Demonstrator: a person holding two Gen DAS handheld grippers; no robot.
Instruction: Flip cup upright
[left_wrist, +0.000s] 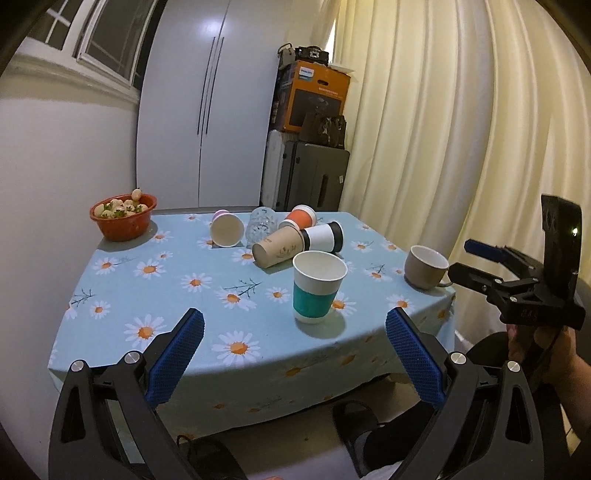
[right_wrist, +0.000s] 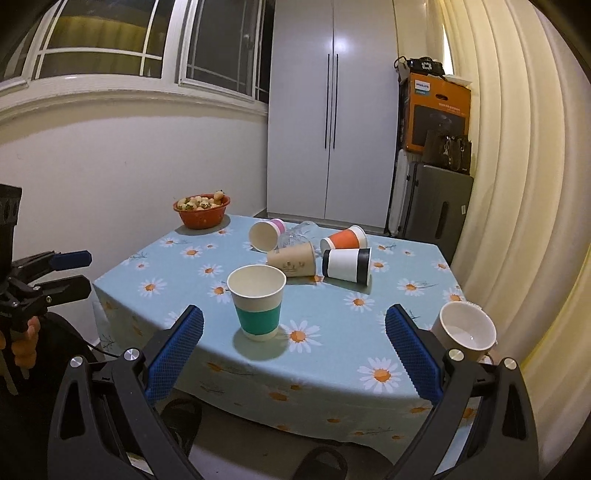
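Observation:
A teal-banded paper cup (left_wrist: 318, 286) (right_wrist: 257, 301) stands upright near the table's front edge. Behind it several cups lie on their sides: a kraft brown cup (left_wrist: 279, 250) (right_wrist: 293, 260), a black-and-white cup (left_wrist: 323, 237) (right_wrist: 346, 264), an orange cup (left_wrist: 300, 218) (right_wrist: 344, 238), a pink cup (left_wrist: 226, 229) (right_wrist: 265, 234) and a clear glass (left_wrist: 263, 223) (right_wrist: 297, 233). My left gripper (left_wrist: 294, 356) (right_wrist: 70, 273) is open and empty, short of the table's front edge. My right gripper (right_wrist: 294, 354) (left_wrist: 467, 260) is open and empty, also in front of the table.
A beige ceramic mug (left_wrist: 424, 266) (right_wrist: 464, 330) stands upright at the table's right front corner. A red bowl of fruit (left_wrist: 123, 216) (right_wrist: 202, 210) sits at the back left. The table (left_wrist: 155, 295) has a daisy cloth. Curtains (left_wrist: 461, 129) hang on the right.

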